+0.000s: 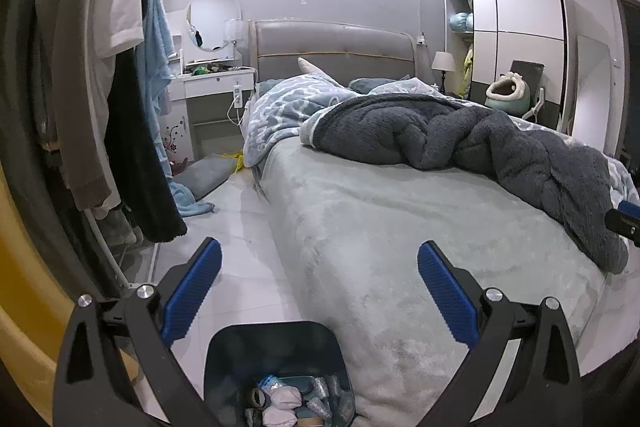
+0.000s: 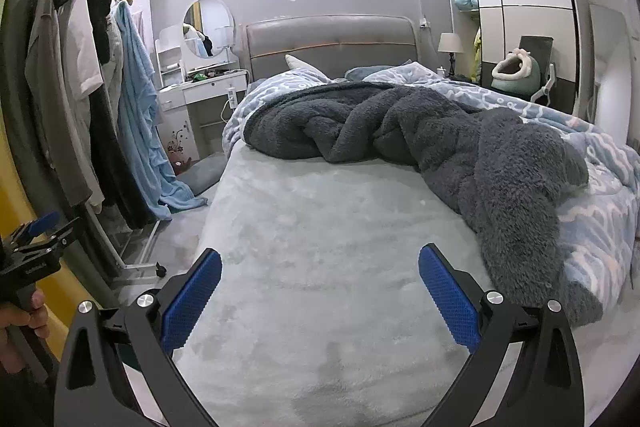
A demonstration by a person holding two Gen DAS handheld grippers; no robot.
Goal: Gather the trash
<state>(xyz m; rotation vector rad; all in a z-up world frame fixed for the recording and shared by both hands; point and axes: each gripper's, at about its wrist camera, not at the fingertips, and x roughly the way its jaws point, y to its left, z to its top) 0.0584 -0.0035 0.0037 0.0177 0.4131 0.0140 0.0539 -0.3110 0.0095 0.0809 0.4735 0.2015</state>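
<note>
Holding both my left gripper (image 1: 319,261) and right gripper (image 2: 320,261) wide apart, empty, above the trash bin (image 1: 276,359) beside the bed (image 2: 320,207).

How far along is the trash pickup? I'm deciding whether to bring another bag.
Done: the bin on the floor by the bed already holds crumpled scraps. In hand: nothing; the left gripper and right gripper are both open and empty. Left: no loose trash shows on the sheet; the dark blanket may hide some.

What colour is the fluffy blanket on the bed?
Dark grey fluffy blanket, clearest in the right wrist view.
</note>
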